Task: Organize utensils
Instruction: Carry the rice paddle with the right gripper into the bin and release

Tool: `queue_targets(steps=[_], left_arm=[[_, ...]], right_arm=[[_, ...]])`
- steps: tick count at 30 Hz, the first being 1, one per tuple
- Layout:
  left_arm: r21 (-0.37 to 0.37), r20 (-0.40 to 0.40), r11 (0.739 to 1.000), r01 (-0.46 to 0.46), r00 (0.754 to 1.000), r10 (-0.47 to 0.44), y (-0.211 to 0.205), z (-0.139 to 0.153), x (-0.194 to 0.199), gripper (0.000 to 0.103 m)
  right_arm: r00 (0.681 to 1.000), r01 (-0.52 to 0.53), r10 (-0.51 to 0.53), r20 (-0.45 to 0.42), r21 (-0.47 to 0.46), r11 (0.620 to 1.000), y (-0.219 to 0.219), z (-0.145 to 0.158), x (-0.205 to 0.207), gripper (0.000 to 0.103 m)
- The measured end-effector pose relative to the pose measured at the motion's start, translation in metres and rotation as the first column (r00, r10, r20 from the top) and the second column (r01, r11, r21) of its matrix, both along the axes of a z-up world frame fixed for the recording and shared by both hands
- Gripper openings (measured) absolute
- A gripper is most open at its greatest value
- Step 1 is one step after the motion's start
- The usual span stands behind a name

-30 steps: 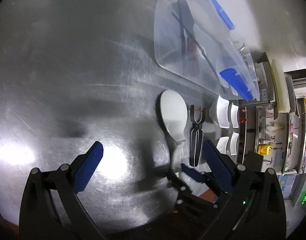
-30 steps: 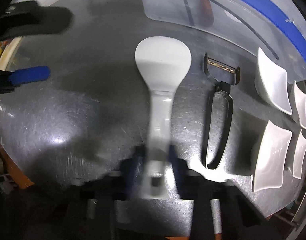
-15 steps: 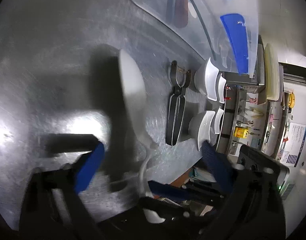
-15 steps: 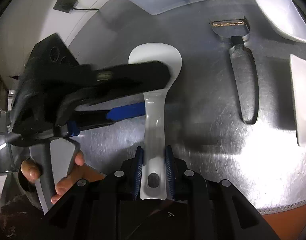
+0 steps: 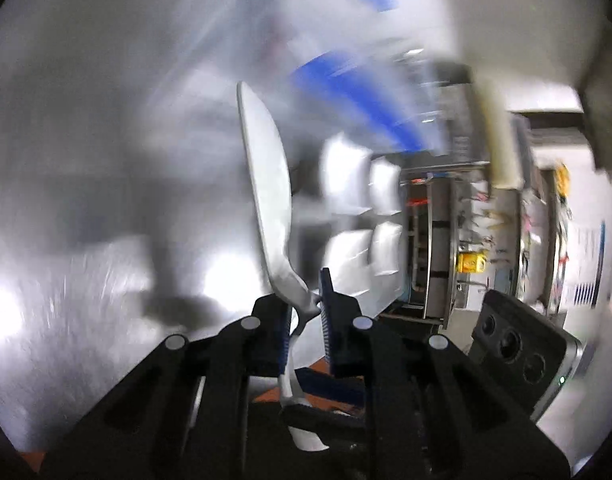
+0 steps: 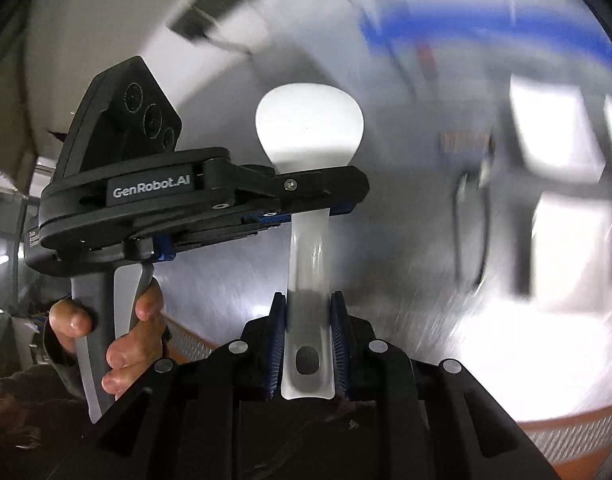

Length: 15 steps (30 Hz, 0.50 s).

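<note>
both grippers now clamped on the white rice paddle [image 6: 309,128], which is off the steel table [image 5: 86,160] and up in the air; 1 s ago lay flat w/ only the right gripper reaching its handle end, left gripper spread wide and idle. right gripper [image 6: 308,344], bottom centre of right view, pinching the handle end betw blue pads [image 6: 337,340]. left gripper [image 5: 304,320], lower centre of left view, closed on the neck just below the blade; in right view crosses the handle from left of frame, held by a hand [image 6: 118,332] at lower left. reads as a handover or two-handed carry, prob toward the bin; heavy motion blur, so direction unclear.

containers: clear plastic bin w/ blue trim [image 6: 485,36], top right of right view, smeared; dark thin shapes and a red one inside, prob utensils, can't tell which. same bin as blue streaks at upper centre of left view. peeler [image 6: 469,216] at right of right view looks to lie on the table, not binned yet. white square dishes [image 6: 561,240] at far right, contents not visible.
</note>
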<state>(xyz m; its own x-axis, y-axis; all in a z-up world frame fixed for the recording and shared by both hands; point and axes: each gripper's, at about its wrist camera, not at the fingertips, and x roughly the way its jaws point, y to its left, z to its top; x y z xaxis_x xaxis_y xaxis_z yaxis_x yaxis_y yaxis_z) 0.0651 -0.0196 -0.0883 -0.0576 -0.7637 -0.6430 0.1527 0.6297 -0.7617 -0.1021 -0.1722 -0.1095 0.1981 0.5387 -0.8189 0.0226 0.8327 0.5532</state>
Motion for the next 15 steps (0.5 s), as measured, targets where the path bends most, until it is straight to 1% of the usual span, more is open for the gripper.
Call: queue_targets(steps=[2, 4, 5, 7, 8, 9, 10, 11, 13, 14, 15], left_arm=[[-0.015, 0.092, 1.000, 0.015, 0.996, -0.014, -0.015, 0.034, 0.022, 0.012], [0.003, 0.185, 1.000, 0.016, 0.983, -0.017, -0.031, 0.064, 0.048, 0.012], [0.019, 0.233, 1.000, 0.010, 0.972, -0.014, -0.043, 0.079, 0.067, 0.012], [0.049, 0.267, 0.998, 0.026, 0.963, -0.039, -0.062, 0.096, 0.097, 0.012], [0.046, 0.256, 0.998, 0.038, 0.965, -0.049, -0.072, 0.100, 0.115, 0.012], [0.053, 0.238, 0.997, 0.055, 0.969, -0.066, -0.085, 0.103, 0.137, 0.011], [0.056, 0.231, 0.997, 0.059, 0.970, -0.070, -0.090, 0.103, 0.147, 0.011], [0.075, 0.223, 0.996, 0.053, 0.972, -0.069, -0.098, 0.100, 0.164, 0.011], [0.146, 0.223, 0.988, 0.041, 0.972, -0.073, -0.111, 0.088, 0.189, 0.011], [0.196, 0.205, 0.980, 0.037, 0.976, -0.078, -0.119, 0.074, 0.204, 0.010], [0.230, 0.182, 0.973, 0.028, 0.981, -0.072, -0.122, 0.061, 0.216, 0.008]], right_arm=[[0.996, 0.013, -0.010, 0.089, -0.038, 0.999, -0.013, 0.029, 0.016, 0.024], [0.985, 0.040, -0.027, 0.170, -0.077, 0.996, -0.027, 0.057, 0.043, 0.024], [0.981, 0.051, -0.033, 0.192, -0.089, 0.995, -0.032, 0.066, 0.056, 0.024], [0.974, 0.077, -0.050, 0.222, -0.115, 0.990, -0.045, 0.081, 0.085, 0.024], [0.972, 0.087, -0.055, 0.230, -0.131, 0.988, -0.052, 0.086, 0.105, 0.022], [0.971, 0.097, -0.064, 0.230, -0.134, 0.986, -0.058, 0.087, 0.120, 0.019], [0.974, 0.096, -0.065, 0.215, -0.138, 0.986, -0.062, 0.085, 0.134, 0.012], [0.980, 0.096, -0.067, 0.185, -0.153, 0.984, -0.067, 0.079, 0.152, 0.012], [0.989, 0.105, -0.083, 0.127, -0.186, 0.977, -0.076, 0.058, 0.176, 0.012], [0.992, 0.110, -0.094, 0.084, -0.207, 0.972, -0.081, 0.044, 0.189, 0.012], [0.993, 0.113, -0.105, 0.050, -0.210, 0.971, -0.087, 0.028, 0.196, 0.012]])
